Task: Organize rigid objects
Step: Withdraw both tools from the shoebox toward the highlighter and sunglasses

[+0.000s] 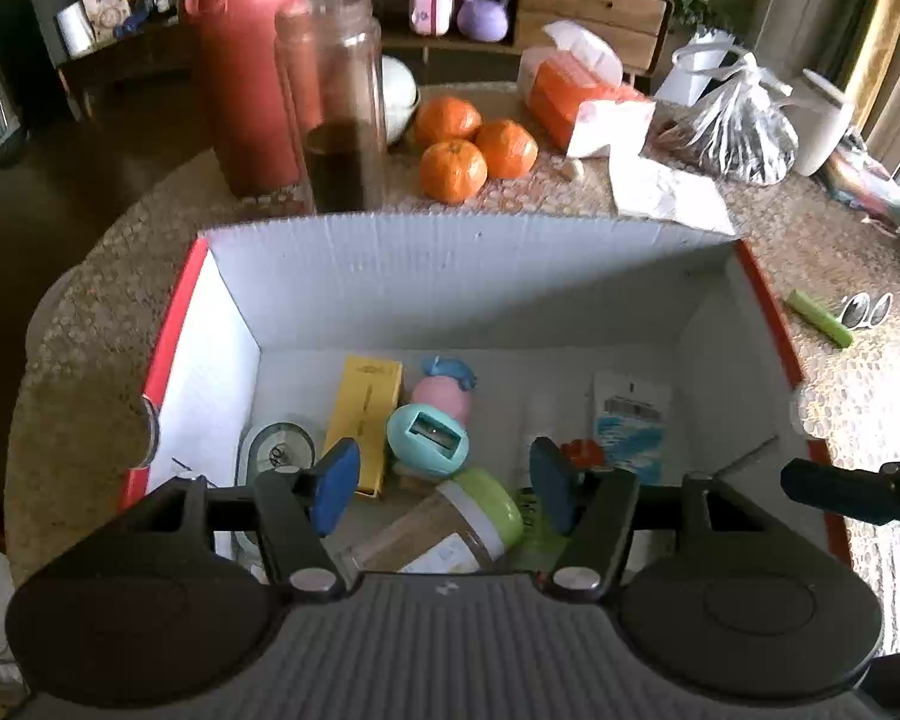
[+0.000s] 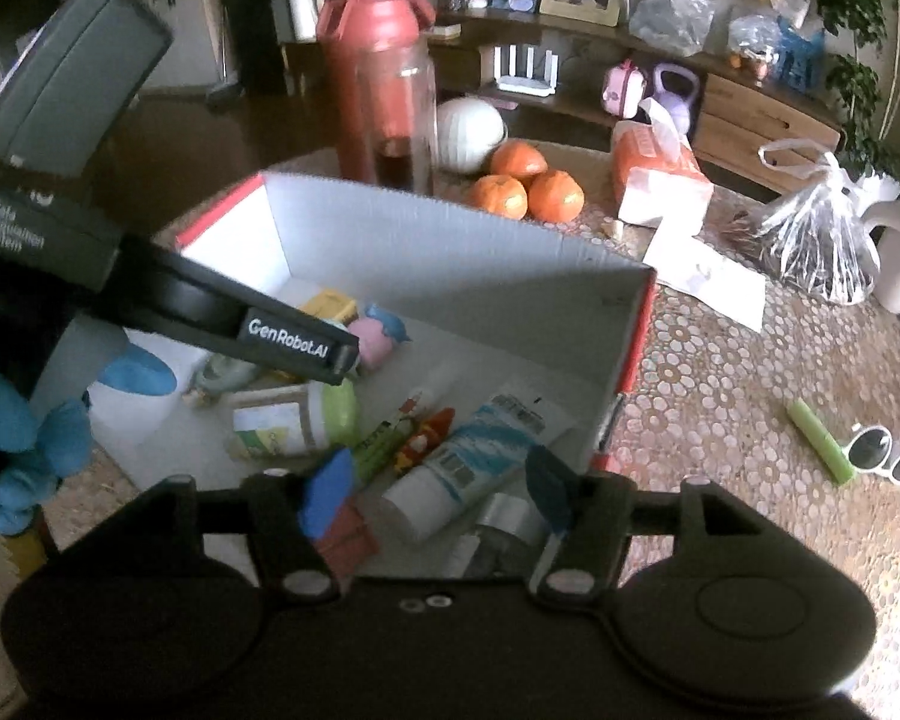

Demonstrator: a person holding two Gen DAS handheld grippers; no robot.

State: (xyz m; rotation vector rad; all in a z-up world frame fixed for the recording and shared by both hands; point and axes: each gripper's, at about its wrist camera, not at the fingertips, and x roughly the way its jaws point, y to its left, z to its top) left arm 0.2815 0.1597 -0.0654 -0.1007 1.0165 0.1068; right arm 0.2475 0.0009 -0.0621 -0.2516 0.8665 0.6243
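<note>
A white box with red outer walls (image 1: 450, 276) holds a yellow carton (image 1: 366, 414), a teal egg-shaped sharpener (image 1: 429, 441), a pink toy (image 1: 444, 396), a blue-and-white tube (image 1: 630, 426) and a jar with a green lid (image 1: 450, 534) lying on its side. My left gripper (image 1: 442, 483) hangs open over the jar, pads clear of it. My right gripper (image 2: 438, 489) is open above the tube (image 2: 468, 456) at the near side of the box (image 2: 450, 240). A green marker (image 2: 822, 441) and white sunglasses (image 2: 888, 453) lie on the table right of the box.
Behind the box stand a red flask (image 1: 252, 72) and a clear bottle of dark liquid (image 1: 342, 108), with three oranges (image 1: 453, 171), a tissue pack (image 1: 570, 96), a paper sheet (image 1: 666, 192), a plastic bag (image 1: 732, 132) and a white jug (image 1: 822, 120). A blue-gloved hand (image 2: 12, 438) holds the left tool's casing (image 2: 294, 342).
</note>
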